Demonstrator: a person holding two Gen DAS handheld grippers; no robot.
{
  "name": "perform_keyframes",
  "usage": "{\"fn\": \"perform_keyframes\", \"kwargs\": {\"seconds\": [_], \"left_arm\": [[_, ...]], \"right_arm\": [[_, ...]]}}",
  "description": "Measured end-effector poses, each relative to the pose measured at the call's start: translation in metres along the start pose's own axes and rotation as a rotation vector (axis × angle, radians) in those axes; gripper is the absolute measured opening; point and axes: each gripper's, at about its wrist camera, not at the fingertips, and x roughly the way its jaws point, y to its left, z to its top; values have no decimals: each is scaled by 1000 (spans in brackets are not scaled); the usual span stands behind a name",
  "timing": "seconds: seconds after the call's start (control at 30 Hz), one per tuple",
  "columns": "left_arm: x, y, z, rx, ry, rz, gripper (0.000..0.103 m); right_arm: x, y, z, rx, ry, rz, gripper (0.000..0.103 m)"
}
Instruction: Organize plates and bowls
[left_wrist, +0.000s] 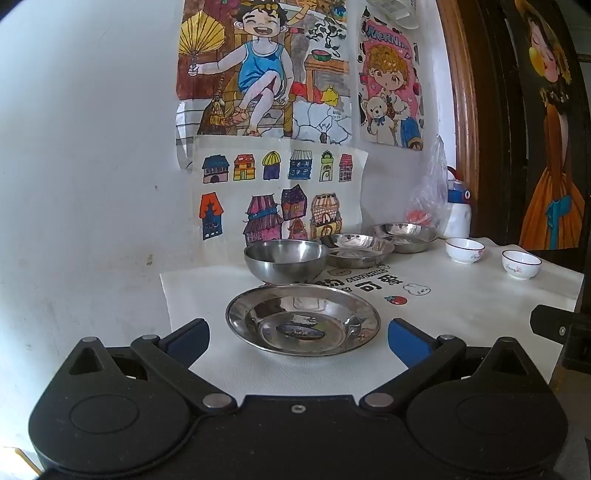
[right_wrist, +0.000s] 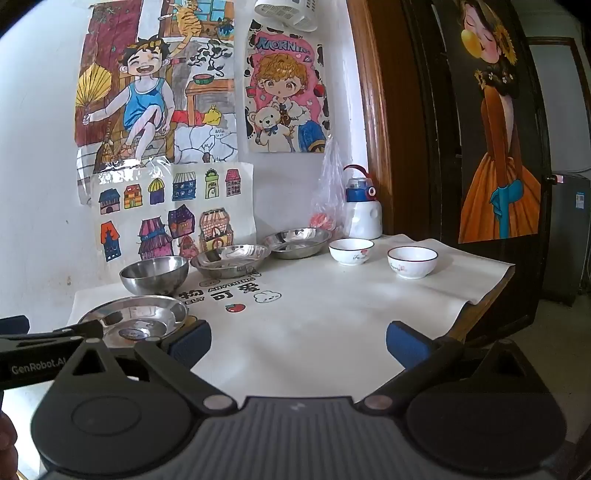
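Steel plate (left_wrist: 303, 319) sat lower center, just ahead of wide-open left claw (left_wrist: 298, 338); right claw (right_wrist: 298, 339) gaped empty over table (right_wrist: 332, 325).

White wall (right_wrist: 37, 147) (drawings (right_wrist: 155, 85) taped up) — dark wooden door (right_wrist: 417, 129) beside.

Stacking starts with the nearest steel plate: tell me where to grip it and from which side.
Pinch the near rim of the nearest steel plate, coming in low from the front with the open left gripper. It lies flat, and its thin flared lip, raised off the tablecloth, is probably the only graspable edge.
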Motion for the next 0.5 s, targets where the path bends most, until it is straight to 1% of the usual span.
{"fn": "perform_keyframes", "kwargs": {"seconds": [0.5], "left_arm": [[-2,-4,3,5,-5,-2,102]], "right_arm": [[-1,0,0,3,-3,1,103]]}}
